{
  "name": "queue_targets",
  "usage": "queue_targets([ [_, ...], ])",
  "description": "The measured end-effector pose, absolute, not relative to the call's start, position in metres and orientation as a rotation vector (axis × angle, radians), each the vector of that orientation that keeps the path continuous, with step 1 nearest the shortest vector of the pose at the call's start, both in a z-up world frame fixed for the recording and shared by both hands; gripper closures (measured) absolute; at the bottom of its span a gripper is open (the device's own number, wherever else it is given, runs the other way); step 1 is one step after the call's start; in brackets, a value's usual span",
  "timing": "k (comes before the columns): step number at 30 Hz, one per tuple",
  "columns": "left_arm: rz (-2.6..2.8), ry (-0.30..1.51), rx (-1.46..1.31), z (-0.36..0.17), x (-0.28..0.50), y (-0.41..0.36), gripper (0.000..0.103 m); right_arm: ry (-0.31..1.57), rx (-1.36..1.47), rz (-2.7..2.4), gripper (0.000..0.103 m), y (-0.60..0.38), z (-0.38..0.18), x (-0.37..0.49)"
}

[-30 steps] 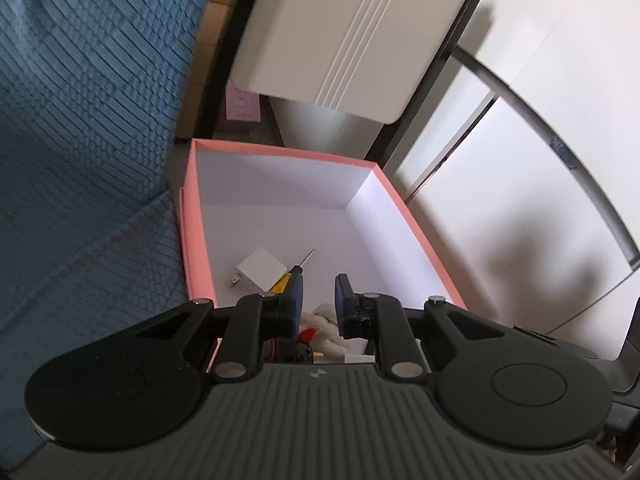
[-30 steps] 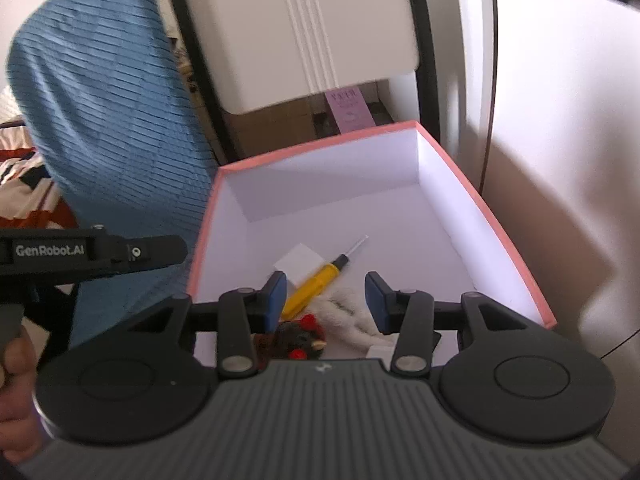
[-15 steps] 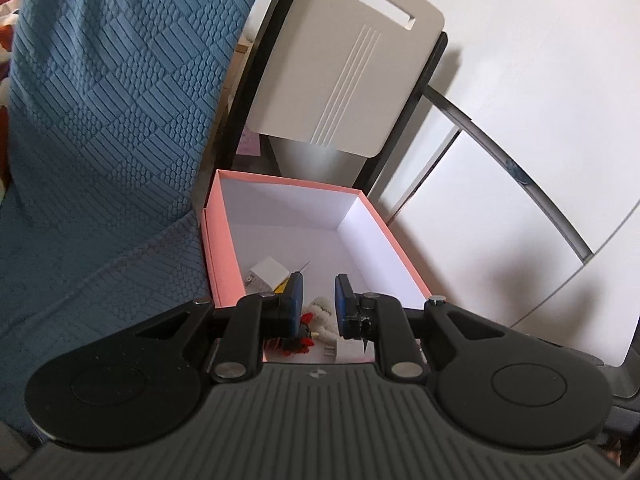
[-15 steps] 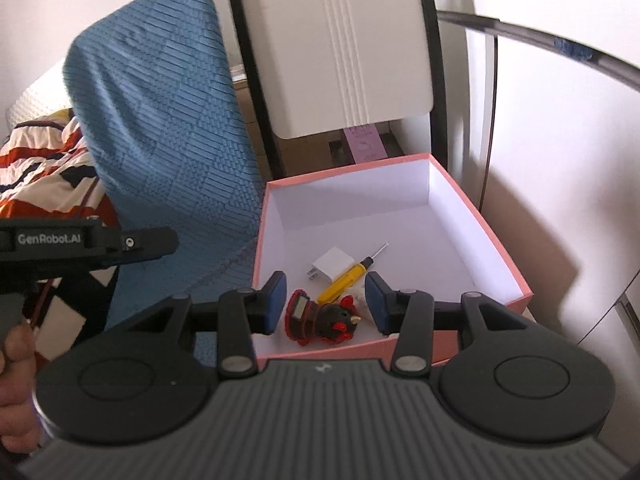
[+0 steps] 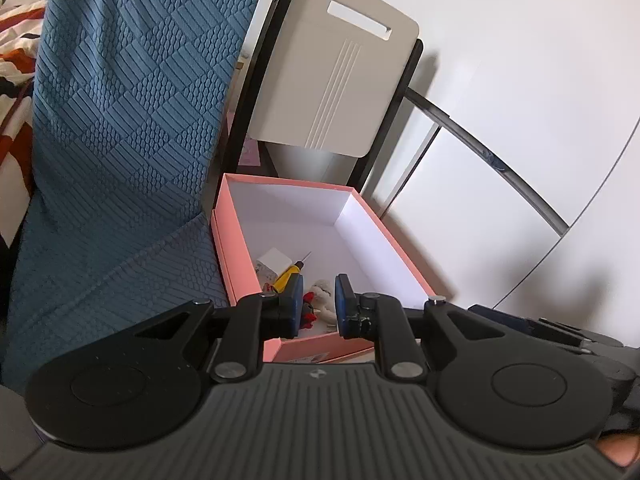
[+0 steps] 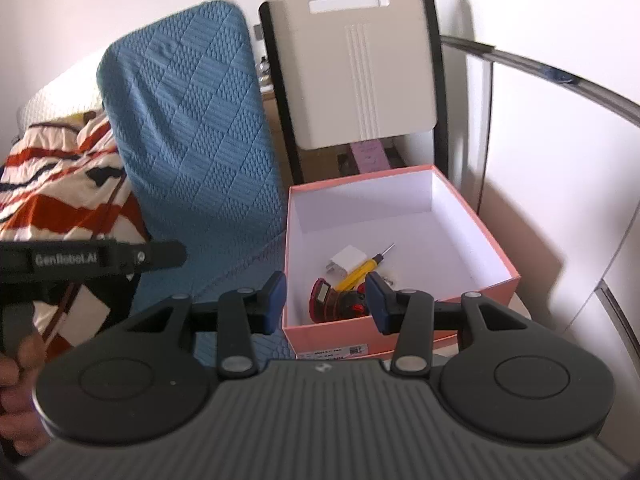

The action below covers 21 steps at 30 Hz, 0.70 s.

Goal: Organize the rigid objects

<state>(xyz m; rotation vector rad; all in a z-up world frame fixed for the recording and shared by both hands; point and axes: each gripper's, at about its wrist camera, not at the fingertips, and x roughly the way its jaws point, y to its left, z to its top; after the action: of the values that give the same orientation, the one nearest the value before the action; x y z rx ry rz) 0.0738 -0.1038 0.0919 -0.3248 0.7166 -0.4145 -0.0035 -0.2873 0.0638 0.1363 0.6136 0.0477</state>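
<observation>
A pink open box (image 6: 506, 266) with a white inside holds a white charger plug (image 6: 347, 259), a yellow screwdriver (image 6: 360, 273) and a red and black toy (image 6: 334, 304). The box also shows in the left wrist view (image 5: 228, 240), with the plug (image 5: 273, 263), the screwdriver (image 5: 289, 275) and a white fluffy thing (image 5: 325, 292). My right gripper (image 6: 326, 300) is open and empty, held back from the box's near wall. My left gripper (image 5: 317, 306) has a narrow gap and holds nothing, above the near end of the box.
A blue quilted cushion (image 6: 192, 140) leans left of the box. A white chair back (image 6: 360, 72) with a black frame stands behind it. White cabinet doors (image 5: 500, 200) lie to the right. A striped blanket (image 6: 52, 184) is at far left, beside my left gripper's body (image 6: 80, 260).
Both grippers have pulled back and up from the box, so it looks smaller and farther. The things in the box have not moved.
</observation>
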Motion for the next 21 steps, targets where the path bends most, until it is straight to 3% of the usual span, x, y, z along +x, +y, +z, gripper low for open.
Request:
queue_targets([
  [8,-0.392,0.714,-0.310,0.098,0.058,-0.096,0.082,0.606,0.108,0.051,0.056,-0.285,0.068,-0.020],
  [11,-0.390,0.706,-0.312,0.098,0.052,-0.090,0.058,0.608,0.100,0.054,0.046,-0.285,0.068,-0.024],
  [14,-0.377,0.686,-0.296,0.100,0.049,-0.086,0.036,0.590,0.105,0.022,0.026,-0.289,0.069,-0.028],
  [15,-0.371,0.683,-0.292,0.100,0.048,-0.085,0.026,0.583,0.108,0.013,0.017,-0.291,0.069,-0.028],
  [16,-0.367,0.683,-0.291,0.100,0.048,-0.085,0.013,0.582,0.110,0.008,0.014,-0.293,0.069,-0.028],
  [18,-0.364,0.673,-0.292,0.101,0.049,-0.084,0.002,0.590,0.113,0.003,0.014,-0.295,0.069,-0.026],
  [21,-0.320,0.672,-0.263,0.102,0.049,-0.085,0.000,0.596,0.119,0.007,0.014,-0.296,0.067,-0.025],
])
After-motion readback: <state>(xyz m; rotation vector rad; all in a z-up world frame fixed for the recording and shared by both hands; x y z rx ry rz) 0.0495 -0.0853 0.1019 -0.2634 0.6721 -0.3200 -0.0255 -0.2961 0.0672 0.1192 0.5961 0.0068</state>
